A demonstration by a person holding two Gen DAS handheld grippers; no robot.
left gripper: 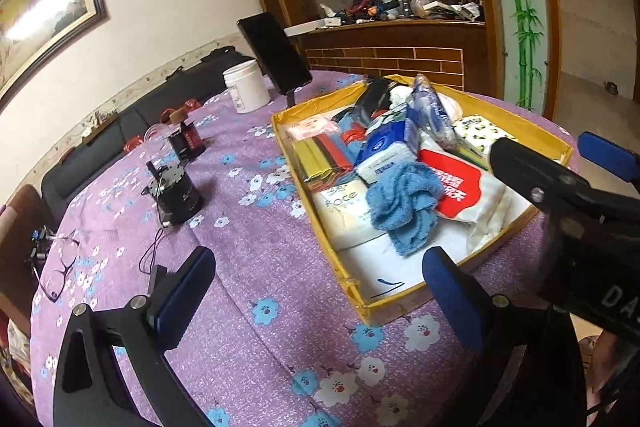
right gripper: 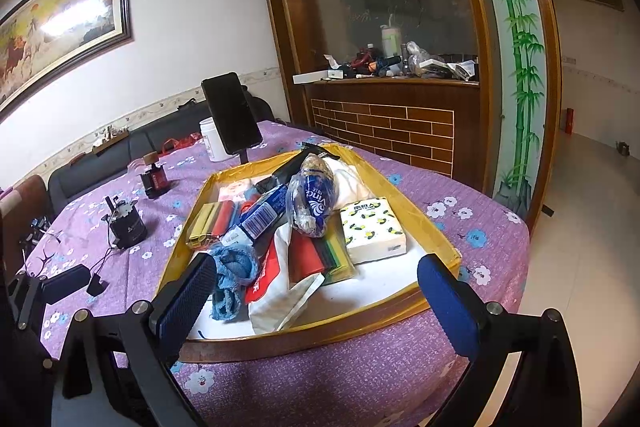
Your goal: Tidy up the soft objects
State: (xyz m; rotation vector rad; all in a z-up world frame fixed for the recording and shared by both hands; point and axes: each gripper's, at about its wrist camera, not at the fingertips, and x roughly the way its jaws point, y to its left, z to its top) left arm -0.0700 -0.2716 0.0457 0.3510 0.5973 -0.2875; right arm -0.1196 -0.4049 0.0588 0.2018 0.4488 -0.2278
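Left gripper (left gripper: 320,291) and right gripper (right gripper: 316,291): I see both spread wide, holding nothing. Blue towel (right gripper: 232,273) lies at yellow tray (right gripper: 320,333) near edge. Bare purple tablecloth (left gripper: 248,259) left of tray.

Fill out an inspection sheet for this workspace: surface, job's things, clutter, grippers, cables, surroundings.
Surface: table under a purple floral tablecloth.
Job's things: yellow-rimmed tray piled with soft goods; blue towel crumpled near the front, patterned tissue pack toward the right side, blue Vinda tissue bundle on top of the pile.
Clutter: white jar, phone on a stand, eyeglasses, black cylindrical device.
Grippers: left gripper open, empty, above the tablecloth; right gripper open, empty, at the tray's near edge.
Cables: thin cord running from the black device.
Surroundings: framed painting, cluttered wooden counter, bamboo-painted panel.
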